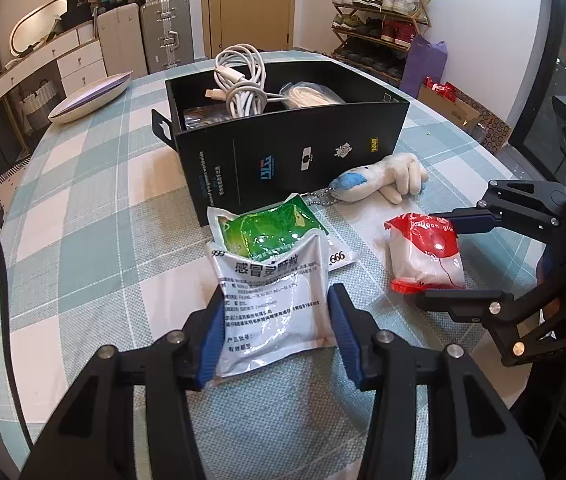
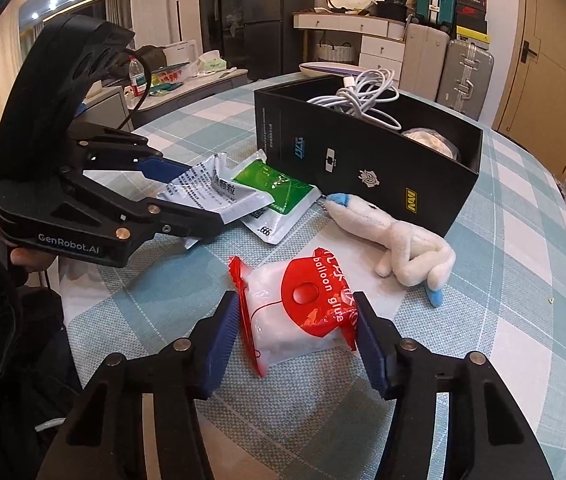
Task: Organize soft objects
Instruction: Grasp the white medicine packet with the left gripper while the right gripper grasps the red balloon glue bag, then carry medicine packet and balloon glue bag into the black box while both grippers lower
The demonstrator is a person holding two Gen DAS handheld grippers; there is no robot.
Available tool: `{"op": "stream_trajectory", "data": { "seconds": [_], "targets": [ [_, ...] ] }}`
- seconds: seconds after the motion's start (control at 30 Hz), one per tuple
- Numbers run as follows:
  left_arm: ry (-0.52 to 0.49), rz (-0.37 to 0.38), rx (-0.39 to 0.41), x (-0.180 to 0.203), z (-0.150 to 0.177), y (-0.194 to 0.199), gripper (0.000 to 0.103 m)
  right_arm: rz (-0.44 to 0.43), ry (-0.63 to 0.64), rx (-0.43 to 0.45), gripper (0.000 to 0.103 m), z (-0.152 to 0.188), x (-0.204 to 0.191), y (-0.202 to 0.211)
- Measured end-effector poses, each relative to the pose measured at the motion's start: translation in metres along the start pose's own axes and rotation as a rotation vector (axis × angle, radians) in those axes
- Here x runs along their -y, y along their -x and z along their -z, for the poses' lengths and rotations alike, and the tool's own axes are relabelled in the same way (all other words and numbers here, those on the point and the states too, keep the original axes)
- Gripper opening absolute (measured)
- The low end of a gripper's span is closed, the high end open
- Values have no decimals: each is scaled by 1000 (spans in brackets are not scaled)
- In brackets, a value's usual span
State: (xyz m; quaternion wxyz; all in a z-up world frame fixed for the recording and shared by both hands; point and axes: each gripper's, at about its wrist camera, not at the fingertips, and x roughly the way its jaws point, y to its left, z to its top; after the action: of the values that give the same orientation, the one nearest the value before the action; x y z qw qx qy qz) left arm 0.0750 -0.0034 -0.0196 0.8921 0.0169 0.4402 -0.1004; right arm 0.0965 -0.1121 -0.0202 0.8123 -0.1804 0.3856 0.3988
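Blue-padded left tongs [image 1: 275,328] pinch the white medicine pouch [image 1: 271,300], while right tongs [image 2: 297,340] clamp the balloon-glue packet [image 2: 303,312].

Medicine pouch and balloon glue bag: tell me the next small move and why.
Probably lift both straight up. The left gripper pinches the medicine pouch and the right gripper pinches the balloon glue bag, both still lying on the tablecloth. The black box stands just beyond, its top open.
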Motion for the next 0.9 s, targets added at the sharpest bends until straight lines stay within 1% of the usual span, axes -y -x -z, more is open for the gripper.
{"op": "stream_trajectory", "data": {
  "seconds": [0.2,0.4,0.77,0.9],
  "targets": [
    [0,9,18,0,-2,6,46,-5,-18,47,56,-2,4,10],
    [14,18,60,-2,-5,18,46,-3,-32,100,56,-5,7,22],
    [56,3,162,-10,-17,42,46,29,-68,180,56,-12,13,41],
    [73,-2,203,-14,-23,50,46,45,-99,220,56,-16,18,50]
  ]
}}
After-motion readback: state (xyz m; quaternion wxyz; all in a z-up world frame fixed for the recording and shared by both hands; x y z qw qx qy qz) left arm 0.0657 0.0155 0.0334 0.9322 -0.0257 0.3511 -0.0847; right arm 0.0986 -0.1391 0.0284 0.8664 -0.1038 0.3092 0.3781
